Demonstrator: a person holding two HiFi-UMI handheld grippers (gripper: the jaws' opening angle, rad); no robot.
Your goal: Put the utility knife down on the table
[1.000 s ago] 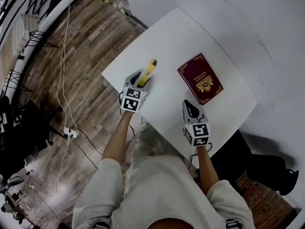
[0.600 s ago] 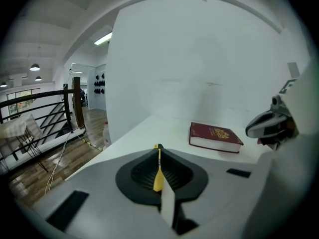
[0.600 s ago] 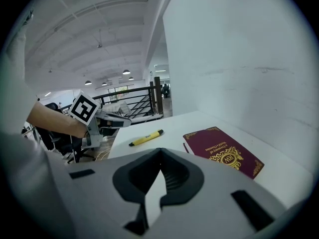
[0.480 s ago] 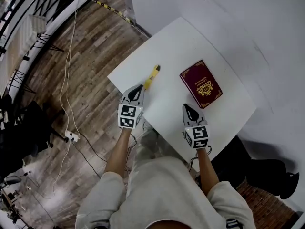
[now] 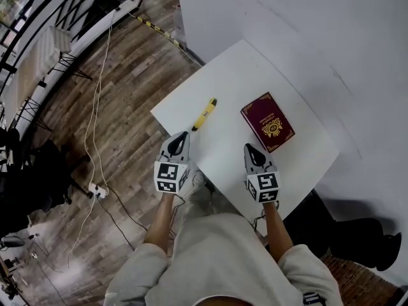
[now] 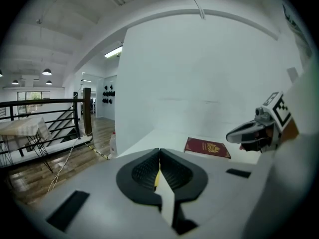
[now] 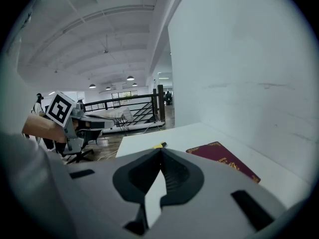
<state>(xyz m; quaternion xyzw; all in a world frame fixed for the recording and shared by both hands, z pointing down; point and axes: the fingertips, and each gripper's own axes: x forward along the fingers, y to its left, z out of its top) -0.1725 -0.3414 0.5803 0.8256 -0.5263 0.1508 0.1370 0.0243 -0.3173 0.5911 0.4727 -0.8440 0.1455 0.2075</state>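
Observation:
The yellow utility knife (image 5: 204,113) lies flat on the white table (image 5: 242,75), near its left edge, with nothing touching it. My left gripper (image 5: 182,135) hangs short of the knife, over the table's near-left edge, its jaws shut and empty. In the left gripper view the jaws (image 6: 159,151) meet, with only a yellow sliver of the distant knife showing past them. My right gripper (image 5: 248,148) is also shut and empty, hovering near the front of the table just short of the dark red book (image 5: 268,122). The knife's tip (image 7: 159,145) shows beyond the right gripper (image 7: 160,151).
The dark red book (image 7: 224,161) lies on the table to the right of the knife. A white wall stands behind the table. Wooden floor with cables and a power strip (image 5: 95,189) lies to the left, bounded by a black railing (image 5: 38,56).
The left gripper let go of the knife, shut, and drew back toward the person and upward. The knife stays lying on the table. The right gripper rose a little.

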